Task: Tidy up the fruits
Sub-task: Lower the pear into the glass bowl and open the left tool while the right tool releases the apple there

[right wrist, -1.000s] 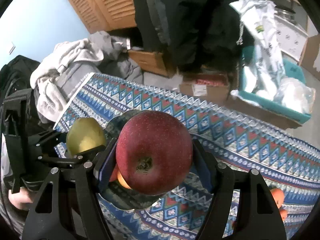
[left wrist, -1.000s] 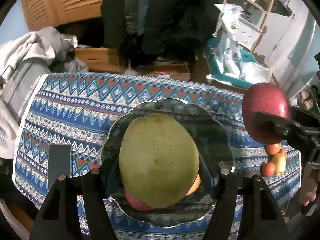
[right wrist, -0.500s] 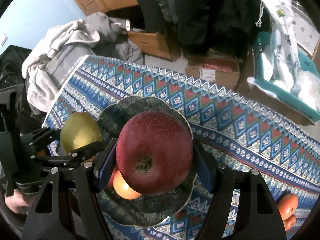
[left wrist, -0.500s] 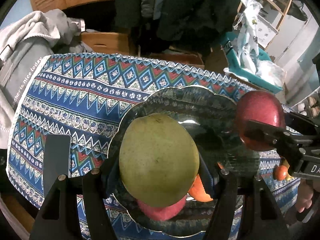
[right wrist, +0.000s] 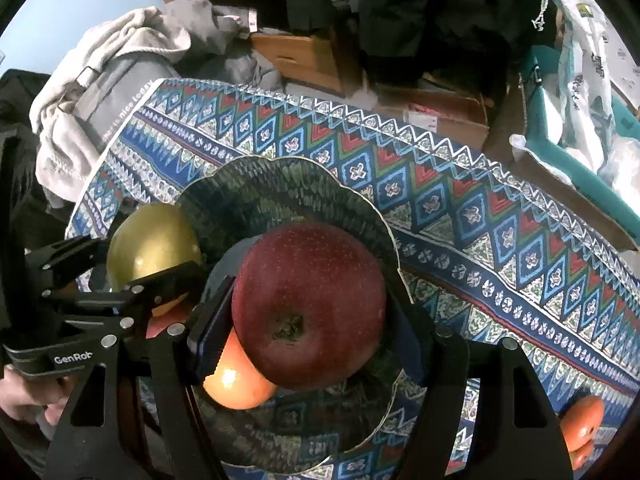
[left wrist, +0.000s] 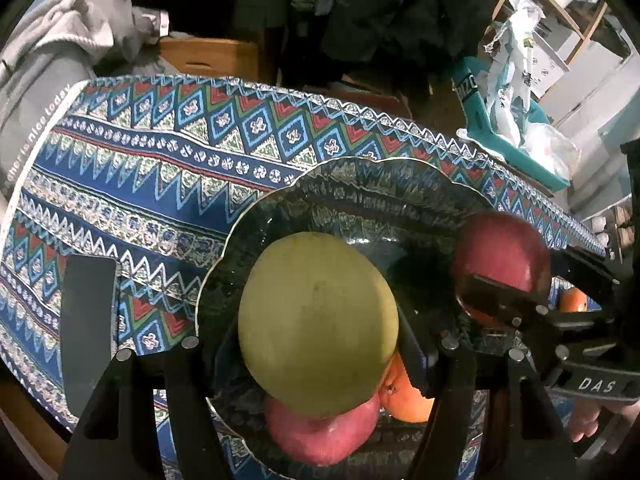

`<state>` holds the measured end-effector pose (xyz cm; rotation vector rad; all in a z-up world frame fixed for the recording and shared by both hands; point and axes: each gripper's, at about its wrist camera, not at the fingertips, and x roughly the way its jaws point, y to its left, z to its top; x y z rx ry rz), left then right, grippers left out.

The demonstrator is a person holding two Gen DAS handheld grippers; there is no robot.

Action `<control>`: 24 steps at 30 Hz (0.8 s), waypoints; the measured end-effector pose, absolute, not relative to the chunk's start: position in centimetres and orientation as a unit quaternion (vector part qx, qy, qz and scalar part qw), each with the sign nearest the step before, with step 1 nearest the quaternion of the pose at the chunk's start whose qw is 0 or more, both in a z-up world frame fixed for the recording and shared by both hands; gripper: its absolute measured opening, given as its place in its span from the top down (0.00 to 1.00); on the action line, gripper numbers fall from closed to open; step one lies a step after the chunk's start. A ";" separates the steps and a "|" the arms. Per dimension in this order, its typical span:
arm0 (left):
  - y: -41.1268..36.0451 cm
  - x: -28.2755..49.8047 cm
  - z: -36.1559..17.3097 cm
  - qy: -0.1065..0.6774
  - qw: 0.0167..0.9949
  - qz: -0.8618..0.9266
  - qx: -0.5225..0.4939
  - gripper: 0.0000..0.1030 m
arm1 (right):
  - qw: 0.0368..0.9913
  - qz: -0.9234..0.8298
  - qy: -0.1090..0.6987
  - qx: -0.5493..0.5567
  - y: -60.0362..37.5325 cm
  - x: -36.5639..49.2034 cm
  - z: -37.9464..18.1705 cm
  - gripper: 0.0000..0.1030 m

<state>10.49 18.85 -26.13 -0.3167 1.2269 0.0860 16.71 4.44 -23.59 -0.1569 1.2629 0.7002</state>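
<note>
Patterned blue cloth (left wrist: 168, 168) covers the table, and it fills more of both views than a second ago, its far edge sliding up as I bring both hands down. Next, the dark scalloped plate (right wrist: 280, 184) looms larger beneath me, already carrying a pink apple (left wrist: 324, 436) and an orange (right wrist: 236, 384). My left gripper (left wrist: 320, 344) stays clamped on the green fruit (left wrist: 316, 316) over the plate; my right gripper (right wrist: 308, 320) still grips the red apple (right wrist: 308, 304) beside it.
</note>
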 end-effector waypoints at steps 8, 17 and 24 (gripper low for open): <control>19.6 10.9 -27.4 0.587 0.789 0.042 -0.175 0.32 | 0.747 0.314 0.581 -0.077 4.5 17.1 -24.3 0.30; 20.0 10.3 -28.8 0.608 0.774 0.059 -0.168 0.32 | 0.743 0.314 0.586 -0.074 4.6 17.3 -24.3 0.32; 19.2 9.9 -26.3 0.581 0.800 0.042 -0.143 0.33 | 0.741 0.313 0.592 -0.052 3.8 17.7 -24.0 0.37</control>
